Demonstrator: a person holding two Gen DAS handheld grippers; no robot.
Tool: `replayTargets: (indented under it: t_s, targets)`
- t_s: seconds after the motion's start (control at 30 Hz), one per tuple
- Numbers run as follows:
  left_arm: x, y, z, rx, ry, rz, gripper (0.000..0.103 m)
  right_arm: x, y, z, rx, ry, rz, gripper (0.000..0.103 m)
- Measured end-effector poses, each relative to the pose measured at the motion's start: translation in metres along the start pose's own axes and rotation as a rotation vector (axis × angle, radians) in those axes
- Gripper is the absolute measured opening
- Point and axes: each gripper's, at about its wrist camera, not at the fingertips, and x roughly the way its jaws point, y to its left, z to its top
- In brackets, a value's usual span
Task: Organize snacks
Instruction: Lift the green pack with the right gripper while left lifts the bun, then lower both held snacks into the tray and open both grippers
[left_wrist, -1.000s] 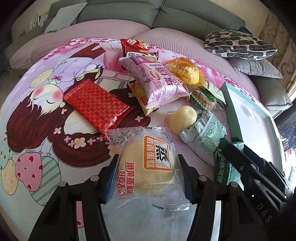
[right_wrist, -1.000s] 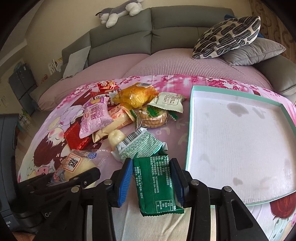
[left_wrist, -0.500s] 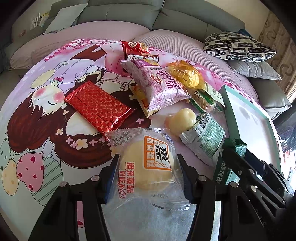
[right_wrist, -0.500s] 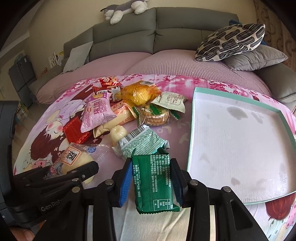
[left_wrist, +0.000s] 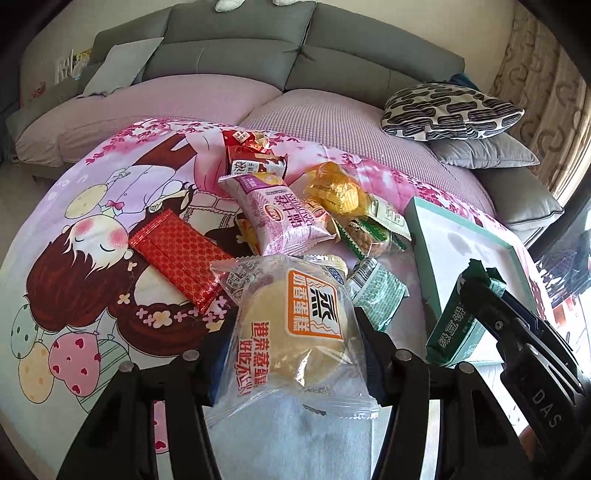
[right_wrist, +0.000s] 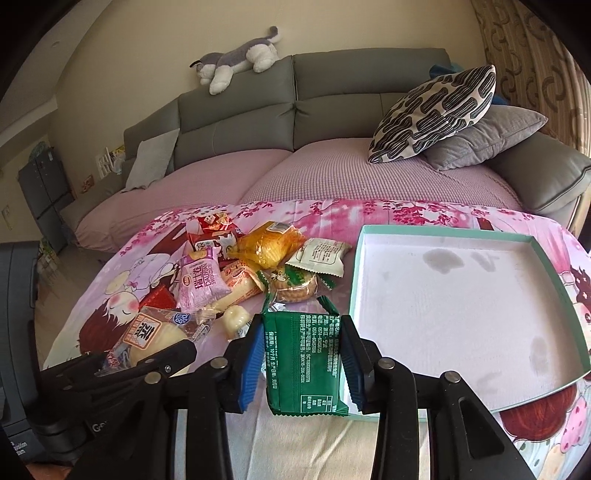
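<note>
On a cartoon sheet (right_wrist: 122, 295) before a grey sofa (right_wrist: 295, 110) the tray (right_wrist: 554, 280) lies bare, the snack pile (right_wrist: 258, 266) unsorted; left gripper (left_wrist: 291, 354) clamps the cake (left_wrist: 295, 325), right gripper (right_wrist: 303, 354) the green pack (right_wrist: 301, 354); both have lifted since a second ago.

Wrappers, cloth and card

Glossy clear plastic wraps the steamed cake (left_wrist: 291, 325); the green biscuit pack (right_wrist: 304, 360) is shiny film, the red packet (left_wrist: 177, 254) metallic foil; the printed sheet (left_wrist: 92, 229) is matt cloth; the tray (right_wrist: 458, 306) looks like stained matt card
</note>
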Motion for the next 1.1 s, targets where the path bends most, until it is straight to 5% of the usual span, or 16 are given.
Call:
replayTargets:
  t_s: [0.23,0.53,1.1]
  targets:
    - [-0.001,-0.032,0.018,0.076,-0.029,-0.017,0.059,-0.021,-0.029,0.015,0.075,-0.075,-0.025,0.041]
    - [0.010,-0.104,0.041,0.211,-0.048,-0.107,0.059,-0.032,-0.086,0.039,0.137,-0.129,-0.222,0.041]
    - [0.064,-0.196,0.055,0.354,-0.095,-0.191,0.059,-0.008,-0.205,0.014,0.328,-0.008,-0.521,0.041]
